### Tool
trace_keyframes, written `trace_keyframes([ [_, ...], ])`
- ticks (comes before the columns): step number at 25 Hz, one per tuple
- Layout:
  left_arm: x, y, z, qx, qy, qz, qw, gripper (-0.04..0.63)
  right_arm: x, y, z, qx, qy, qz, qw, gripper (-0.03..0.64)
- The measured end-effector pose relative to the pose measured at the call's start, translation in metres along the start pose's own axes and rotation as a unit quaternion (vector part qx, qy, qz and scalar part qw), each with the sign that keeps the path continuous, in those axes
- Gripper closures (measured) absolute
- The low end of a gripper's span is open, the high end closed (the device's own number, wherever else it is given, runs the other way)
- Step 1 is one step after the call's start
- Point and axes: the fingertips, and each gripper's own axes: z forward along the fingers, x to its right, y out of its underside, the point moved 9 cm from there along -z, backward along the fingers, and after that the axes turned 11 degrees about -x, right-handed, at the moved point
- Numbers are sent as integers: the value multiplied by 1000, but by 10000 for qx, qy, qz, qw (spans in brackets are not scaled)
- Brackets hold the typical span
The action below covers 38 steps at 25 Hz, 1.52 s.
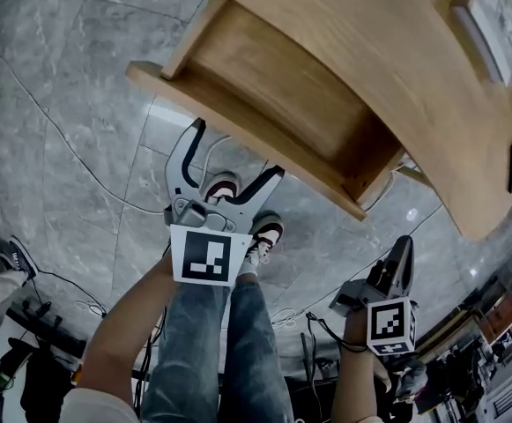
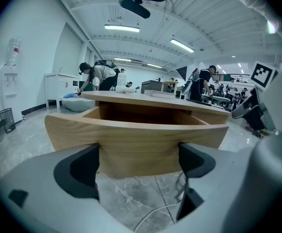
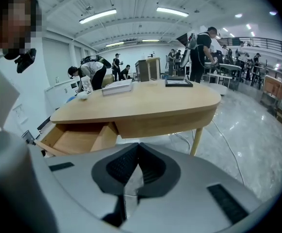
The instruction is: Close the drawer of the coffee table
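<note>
Drawer (image 1: 264, 86) stands pulled well out from under the table (image 1: 396, 77), its inside bare. Its front is a curved panel of light wood with visible grain; its side walls are straight. The tabletop is rounded, of the same wood, with smooth edges.

Left gripper (image 1: 238, 148) is just short of the drawer front, jaws spread wide with nothing between the pads. In the left gripper view the front panel (image 2: 136, 140) fills the gap ahead. It's hard to say whether the tips touch it; probably not.

Right gripper (image 1: 403, 254) hangs well apart, to the right, below the table edge, with its jaws pressed together and empty.

Floor (image 1: 70, 104) is glossy grey marble tile. There is open room around the drawer front, with a thin cable (image 1: 79, 157) trailing across the floor and shoes (image 1: 223, 186) under the left gripper.
</note>
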Motion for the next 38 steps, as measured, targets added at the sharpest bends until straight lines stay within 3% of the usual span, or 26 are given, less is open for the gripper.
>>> trace_keyframes([
  [21,-11,-62,70,9,-18,-160,9999,86,11,-30,8,48,366,588,9976,617],
  [38,-17,-77,98,261,-33,-258,9993,86,15,-18,13,21,530,726,9960,617],
])
